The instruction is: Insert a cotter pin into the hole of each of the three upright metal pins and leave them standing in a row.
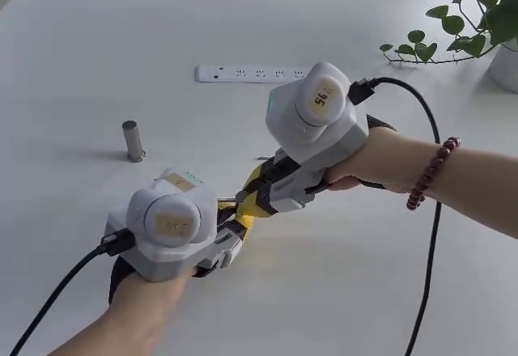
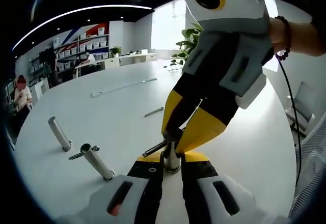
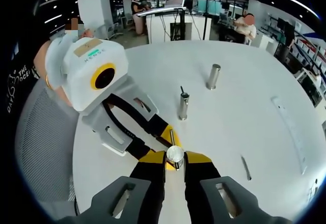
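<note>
- Left gripper [image 2: 172, 164]: jaws narrow, clamped on the metal pin [image 2: 172, 155] at lower centre of the left gripper view.
- Right gripper [image 3: 175, 159]: jaws narrow around that pin's top. Whether they pinch the cotter pin [image 2: 154, 148] cannot be told.
- Hold the metal pin upright and steady.
- Drive the cotter pin straight along the hole axis, without twisting.
</note>
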`<state>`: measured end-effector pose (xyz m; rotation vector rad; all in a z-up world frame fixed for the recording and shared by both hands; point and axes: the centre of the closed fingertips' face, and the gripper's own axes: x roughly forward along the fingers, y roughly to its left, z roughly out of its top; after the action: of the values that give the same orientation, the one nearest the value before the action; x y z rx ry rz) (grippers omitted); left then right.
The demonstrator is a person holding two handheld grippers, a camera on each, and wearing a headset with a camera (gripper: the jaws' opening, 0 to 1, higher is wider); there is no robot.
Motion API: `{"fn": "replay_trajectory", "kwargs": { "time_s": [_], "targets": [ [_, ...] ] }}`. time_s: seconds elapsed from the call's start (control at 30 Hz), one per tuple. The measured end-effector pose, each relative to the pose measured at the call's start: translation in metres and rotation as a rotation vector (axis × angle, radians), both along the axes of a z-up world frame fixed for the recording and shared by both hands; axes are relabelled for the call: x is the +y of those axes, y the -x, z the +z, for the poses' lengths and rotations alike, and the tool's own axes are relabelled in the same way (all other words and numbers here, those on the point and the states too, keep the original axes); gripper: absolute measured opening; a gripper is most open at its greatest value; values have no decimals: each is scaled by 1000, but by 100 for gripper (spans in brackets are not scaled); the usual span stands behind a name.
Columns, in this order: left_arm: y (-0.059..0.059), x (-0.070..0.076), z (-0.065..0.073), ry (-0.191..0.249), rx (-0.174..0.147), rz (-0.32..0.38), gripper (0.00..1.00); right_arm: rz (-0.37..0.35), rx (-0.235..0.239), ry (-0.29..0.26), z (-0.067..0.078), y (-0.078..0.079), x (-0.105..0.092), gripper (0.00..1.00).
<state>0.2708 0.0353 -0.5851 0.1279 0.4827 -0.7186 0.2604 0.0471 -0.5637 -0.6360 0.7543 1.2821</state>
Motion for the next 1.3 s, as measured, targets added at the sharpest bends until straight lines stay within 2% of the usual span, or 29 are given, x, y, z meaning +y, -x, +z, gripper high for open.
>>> {"fn": "replay_trajectory", "kwargs": {
  "time_s": [0.4, 0.47, 0.53, 0.63, 0.67, 0.83, 1.13, 1.3],
  "targets": [
    [-16, 6, 2, 4, -7, 27, 11, 12, -7, -8, 2, -16, 6, 8],
    [-18, 7, 2, 9, -3, 35, 11, 9, -6, -12, 2, -23, 7, 8],
    [-20, 8, 3, 12, -5, 41, 11, 13, -10, -16, 2, -22, 8, 8],
    [-24, 10, 4, 22, -6, 55, 11, 13, -9, -25, 3, -28, 9, 8],
    [-26, 10, 4, 24, -7, 59, 11, 13, -11, -29, 3, -25, 9, 8],
    [-30, 10, 3, 32, -5, 79, 11, 14, -7, -39, 2, -31, 11, 8],
    [-36, 14, 1, 51, 3, 116, 11, 5, 2, -71, 4, -32, 14, 8],
    [-37, 13, 1, 50, 2, 125, 11, 46, 1, -71, 5, -30, 14, 8]
  ]
}}
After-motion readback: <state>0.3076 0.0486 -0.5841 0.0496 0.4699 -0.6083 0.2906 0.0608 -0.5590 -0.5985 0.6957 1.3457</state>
